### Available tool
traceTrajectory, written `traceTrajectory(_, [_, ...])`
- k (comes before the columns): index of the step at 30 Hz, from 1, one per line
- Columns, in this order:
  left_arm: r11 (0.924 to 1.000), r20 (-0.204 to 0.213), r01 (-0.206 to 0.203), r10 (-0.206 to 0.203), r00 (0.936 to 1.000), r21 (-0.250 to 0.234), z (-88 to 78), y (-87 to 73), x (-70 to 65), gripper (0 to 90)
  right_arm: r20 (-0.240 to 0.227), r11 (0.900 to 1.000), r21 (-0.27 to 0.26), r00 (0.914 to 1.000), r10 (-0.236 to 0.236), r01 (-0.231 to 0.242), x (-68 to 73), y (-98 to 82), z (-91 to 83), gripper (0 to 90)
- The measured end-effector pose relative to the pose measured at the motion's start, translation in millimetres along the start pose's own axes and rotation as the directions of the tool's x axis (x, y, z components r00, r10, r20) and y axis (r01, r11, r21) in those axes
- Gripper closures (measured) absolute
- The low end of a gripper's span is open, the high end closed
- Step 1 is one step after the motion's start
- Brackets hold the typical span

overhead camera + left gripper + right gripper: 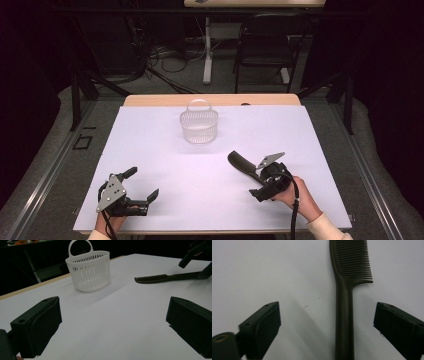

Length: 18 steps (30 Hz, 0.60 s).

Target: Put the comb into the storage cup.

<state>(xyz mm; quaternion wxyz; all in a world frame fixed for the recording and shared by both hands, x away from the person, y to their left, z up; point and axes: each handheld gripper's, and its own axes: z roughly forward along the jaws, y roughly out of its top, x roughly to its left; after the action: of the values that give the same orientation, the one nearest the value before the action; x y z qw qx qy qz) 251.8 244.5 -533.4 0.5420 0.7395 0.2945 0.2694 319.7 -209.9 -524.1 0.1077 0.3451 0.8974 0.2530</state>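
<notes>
A black comb [241, 164] lies flat on the white table [165, 150], right of centre. My right gripper [260, 179] hovers over its handle end, open. In the right gripper view the comb's handle [344, 315] runs up between the two spread jaws, nearer the right one and touching neither, with my right gripper [328, 327] straddling it. A white slotted basket [199, 125] with a hoop handle stands upright at the back centre. My left gripper [142, 183] rests open near the front left with nothing between its jaws; its own view faces the basket [88, 270] and the comb [162, 278].
The white sheet ends on a wooden strip [150, 100] at the far edge. Beyond the table stand a black chair [265, 47] and a desk leg [207, 50] with cables on the floor. The other hand's gripper [197, 250] shows at the left gripper view's top right.
</notes>
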Motion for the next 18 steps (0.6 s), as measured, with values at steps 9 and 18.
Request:
traceTrajectory(9, [1.0,-0.003,0.005,-0.005,1.0,-0.002,-0.5,0.1,0.0,0.1,0.042,0.995,0.101,0.9991,0.004,-0.008,-0.3,20.0,2.3,37.0])
traceTrajectory(18, [1.0,0.001,0.005,-0.005,1.0,0.002,-0.3,-0.4,0.8,0.1,0.064,0.97,0.244,0.9977,-0.022,0.006,-3.2,39.1,18.1,57.0])
